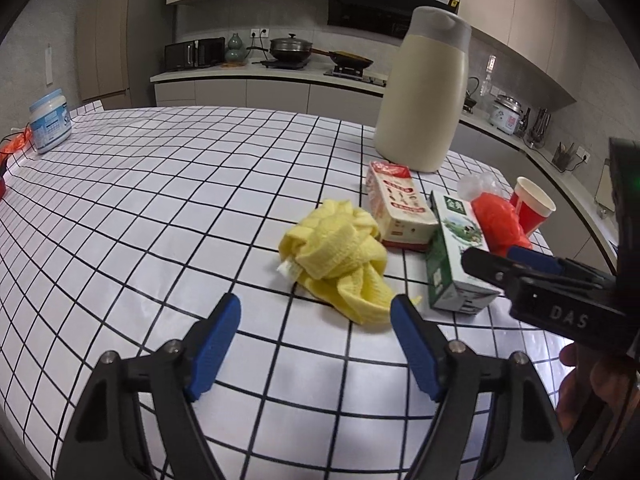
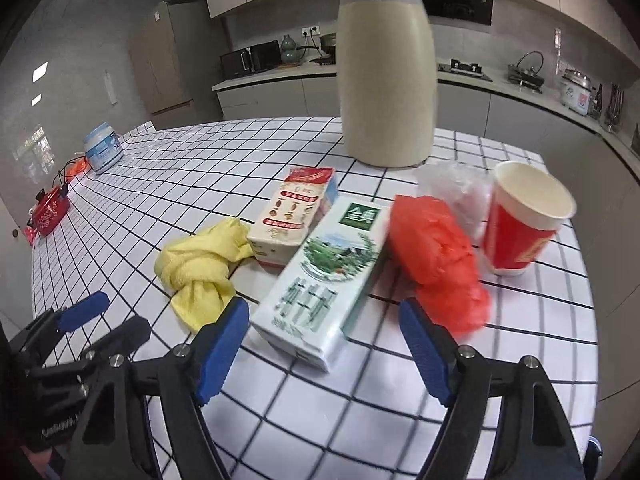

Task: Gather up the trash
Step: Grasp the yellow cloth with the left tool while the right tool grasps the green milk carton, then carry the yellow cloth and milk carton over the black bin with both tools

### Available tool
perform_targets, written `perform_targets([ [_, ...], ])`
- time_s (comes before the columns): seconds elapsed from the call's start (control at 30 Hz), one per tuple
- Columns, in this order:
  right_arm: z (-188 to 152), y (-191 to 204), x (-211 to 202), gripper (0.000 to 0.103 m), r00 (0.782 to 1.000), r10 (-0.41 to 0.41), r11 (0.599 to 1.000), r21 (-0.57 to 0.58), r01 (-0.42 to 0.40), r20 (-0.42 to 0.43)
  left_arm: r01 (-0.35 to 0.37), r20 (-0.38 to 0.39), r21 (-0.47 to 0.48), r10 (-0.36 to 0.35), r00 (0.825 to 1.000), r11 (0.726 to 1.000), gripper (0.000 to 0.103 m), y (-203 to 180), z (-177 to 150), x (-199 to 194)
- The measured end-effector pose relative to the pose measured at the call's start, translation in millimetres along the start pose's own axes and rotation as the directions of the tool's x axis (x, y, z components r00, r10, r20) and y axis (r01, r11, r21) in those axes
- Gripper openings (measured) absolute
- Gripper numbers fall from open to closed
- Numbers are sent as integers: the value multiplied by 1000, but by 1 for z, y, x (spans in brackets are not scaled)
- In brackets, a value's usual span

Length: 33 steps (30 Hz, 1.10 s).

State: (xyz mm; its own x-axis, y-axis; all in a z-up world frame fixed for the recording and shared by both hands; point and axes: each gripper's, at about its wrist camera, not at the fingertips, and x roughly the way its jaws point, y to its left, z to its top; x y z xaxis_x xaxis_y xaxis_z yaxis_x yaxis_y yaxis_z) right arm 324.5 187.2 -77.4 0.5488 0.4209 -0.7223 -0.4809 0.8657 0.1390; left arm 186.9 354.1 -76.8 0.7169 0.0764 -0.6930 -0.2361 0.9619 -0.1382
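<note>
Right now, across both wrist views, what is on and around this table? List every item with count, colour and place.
Green-white carton: 1, lying flat, nearest the right gripper.
Red-cream carton: 1, lying beside it.
Yellow cloth: 1, bunched, left of the cartons.
Red plastic bag: 1, crumpled, right of the green carton.
Clear plastic bag: 1, behind the red bag.
Paper cup: 1, red, upright.
Jug: 1, cream, grey lid, behind.
Tub: 1, white-blue, far left.
Checked tablecloth: 1, white, black grid.
Left gripper: open.
Right gripper: open.

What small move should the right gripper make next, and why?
Probably ease the right gripper forward around the green milk carton: its jaws are open, the carton lies on its side directly ahead between them, not yet gripped.
</note>
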Motion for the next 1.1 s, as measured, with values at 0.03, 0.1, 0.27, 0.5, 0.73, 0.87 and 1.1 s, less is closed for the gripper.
perform_targets([
  [0.03, 3, 2, 8, 78, 1000, 8, 1000, 5, -8, -11, 0, -3, -3, 0, 1000, 1000, 79, 1, 1, 3],
  [0.1, 6, 4, 21, 76, 999, 18, 1000, 12, -18, -27, 4, -14, -8, -4, 1000, 1000, 78, 4, 3, 10],
  [0.27, 7, -2, 33, 68, 998, 10, 1000, 0, -10, -63, 22, -31, 0, -22, 999, 1000, 78, 1, 8, 26],
  [0.5, 13, -24, 35, 65, 996, -38, 999, 8, 39, -76, 33, -53, 25, -32, 998, 999, 78, -10, 20, 50],
  [0.73, 16, -24, 43, 57, 997, -17, 1000, -11, 17, -75, 70, -84, 28, -67, 994, 997, 35, -9, 29, 65],
  [0.87, 14, -21, 25, 56, 999, -1, 1000, -15, 1, -36, 71, -47, 34, -69, 997, 997, 29, -8, 25, 45],
  [1.1, 11, -19, -7, 56, 999, 51, 999, -6, -51, 19, 59, 7, 36, -59, 998, 998, 29, -8, 12, 7],
])
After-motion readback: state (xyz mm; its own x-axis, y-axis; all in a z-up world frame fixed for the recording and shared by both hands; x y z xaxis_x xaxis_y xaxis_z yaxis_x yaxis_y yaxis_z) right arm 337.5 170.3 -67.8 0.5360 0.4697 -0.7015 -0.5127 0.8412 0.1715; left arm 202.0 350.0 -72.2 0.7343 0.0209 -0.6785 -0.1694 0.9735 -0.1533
